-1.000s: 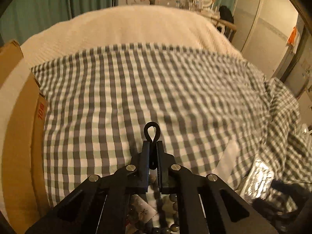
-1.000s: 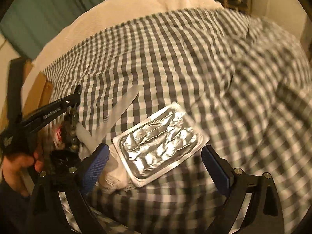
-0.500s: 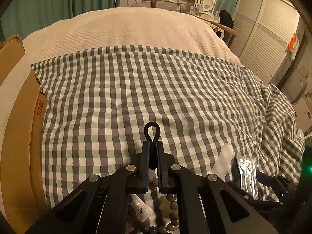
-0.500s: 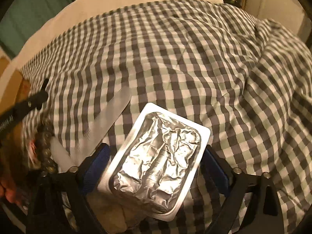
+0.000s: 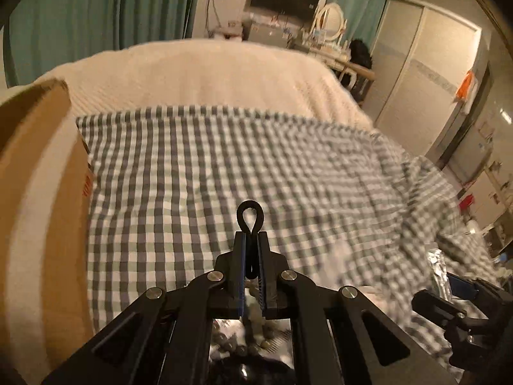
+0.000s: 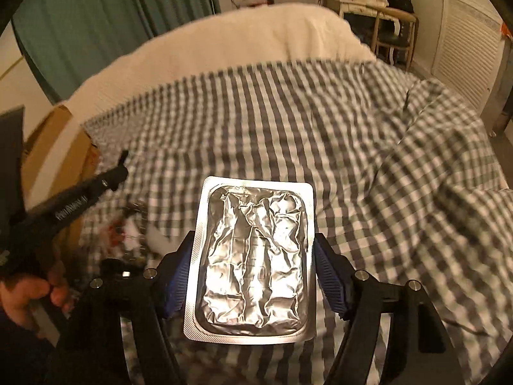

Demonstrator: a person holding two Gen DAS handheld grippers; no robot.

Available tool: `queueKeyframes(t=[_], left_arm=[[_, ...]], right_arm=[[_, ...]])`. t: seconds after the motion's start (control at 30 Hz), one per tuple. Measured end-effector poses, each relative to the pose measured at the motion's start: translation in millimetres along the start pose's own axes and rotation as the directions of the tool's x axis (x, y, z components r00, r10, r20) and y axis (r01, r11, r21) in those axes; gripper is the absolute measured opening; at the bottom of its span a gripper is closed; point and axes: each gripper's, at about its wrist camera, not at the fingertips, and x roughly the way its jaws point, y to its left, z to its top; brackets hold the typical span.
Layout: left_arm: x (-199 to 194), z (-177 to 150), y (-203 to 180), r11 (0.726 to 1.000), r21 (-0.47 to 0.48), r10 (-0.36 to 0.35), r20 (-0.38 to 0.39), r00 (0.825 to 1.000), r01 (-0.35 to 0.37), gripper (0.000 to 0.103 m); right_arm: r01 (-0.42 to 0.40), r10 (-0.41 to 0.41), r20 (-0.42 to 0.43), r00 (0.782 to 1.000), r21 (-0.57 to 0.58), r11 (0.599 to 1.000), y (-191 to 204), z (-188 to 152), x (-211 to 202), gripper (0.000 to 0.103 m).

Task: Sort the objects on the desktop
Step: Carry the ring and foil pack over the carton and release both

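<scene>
At the right gripper (image 6: 255,243): closing on the foil pack (image 6: 253,256), with the blue pads against its two long edges. Holds the pack flat and lifted above the checked cloth (image 6: 352,147), near end toward the camera.

At the left gripper (image 5: 251,240): fully closed on a black cord loop (image 5: 250,215), just above the tips. Carries something beaded (image 5: 237,346) below the fingers, blurred and half hidden. Cannot tell how well secured. Box (image 5: 41,192) at the left edge of the cloth, probably the place for sorted things.

Possible trouble from here:

- Buckling of the pack. Thin rim, soft foil, grip only on the edges; with more closing, likely to bow and spring out.
- Slipping of the pack. Small contact at the pads and much of the pack beyond the tips; with a fast swing or a tilt, likely to rotate and fall back on the cloth.
- Loss of the beads. Hangs only by a thin cord; with a jerk, may slide out or swing against the box edge.
- Collision of the two grippers. Both close together near the box side, with little room for both at once.
- Dropping beside the box instead of inside, by releasing too early over the soft, uneven cloth.
</scene>
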Motion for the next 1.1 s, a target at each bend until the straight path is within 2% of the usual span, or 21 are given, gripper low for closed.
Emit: queueKeyframes(t=[0.2, 0.3, 0.47, 0.53, 0.63, 0.73, 0.87, 0.97, 1.0, 1.03, 1.07, 1.1], left_arm=[[-68.9, 25.3, 10.1, 1.000, -0.019, -0.018, 0.091, 0.996, 0.019, 0.006], [-104.8, 38.1, 29.8, 1.000, -0.027, 0.014, 0.123, 0.992, -0.011, 0.006], [-153.2, 54.5, 85.7, 0.990, -0.055, 0.133, 0.148, 0.980, -0.126, 0.006], [-165.6, 55.7, 111.3, 0.979, -0.064, 0.201, 0.148, 0.968, -0.194, 0.006], [-173.8, 50.8, 143.8, 0.963, -0.073, 0.269, 0.127, 0.955, -0.261, 0.006], [-174.8, 39.1, 168.5, 0.947, -0.045, 0.319, 0.086, 0.944, -0.317, 0.006], [-161.0, 26.4, 188.4, 0.937, -0.044, 0.349, 0.025, 0.937, -0.348, 0.007], [-153.0, 20.8, 195.9, 0.930, -0.074, 0.361, 0.005, 0.932, -0.360, 0.010], [-151.0, 20.3, 197.3, 0.927, -0.078, 0.368, -0.006, 0.930, -0.367, 0.024], [-149.2, 19.1, 198.0, 0.927, -0.077, 0.367, -0.018, 0.930, -0.368, 0.046], [-145.7, 18.3, 196.6, 0.925, -0.073, 0.373, -0.032, 0.927, -0.374, 0.062], [-143.7, 16.9, 194.8, 0.918, -0.069, 0.388, -0.037, 0.921, -0.390, 0.081]], right_arm=[[-0.054, 0.057, 0.063, 0.996, -0.045, 0.998, 30.3, 17.8, -42.5, 0.069], [-0.088, 0.099, 0.099, 0.990, -0.105, 0.991, 61.7, 27.4, -67.4, 0.069], [-0.196, 0.220, 0.109, 0.969, -0.201, 0.960, 124.3, 46.9, -89.4, 0.069], [-0.244, 0.275, 0.100, 0.956, -0.248, 0.937, 157.6, 55.2, -94.7, 0.069], [-0.298, 0.334, 0.064, 0.940, -0.321, 0.899, 208.7, 61.8, -92.7, 0.069], [-0.352, 0.371, -0.018, 0.929, -0.360, 0.864, 253.1, 62.6, -74.0, 0.069], [-0.397, 0.393, -0.092, 0.915, -0.378, 0.836, 291.5, 58.4, -50.9, 0.069], [-0.403, 0.392, -0.113, 0.913, -0.385, 0.830, 301.7, 55.9, -39.6, 0.069], [-0.414, 0.397, -0.128, 0.909, -0.380, 0.827, 304.3, 56.3, -35.0, 0.071], [-0.416, 0.399, -0.126, 0.908, -0.373, 0.829, 302.0, 58.1, -31.8, 0.075], [-0.414, 0.401, -0.114, 0.909, -0.361, 0.835, 297.1, 60.9, -29.8, 0.087], [-0.416, 0.407, -0.105, 0.908, -0.349, 0.840, 292.6, 63.8, -30.0, 0.089]])
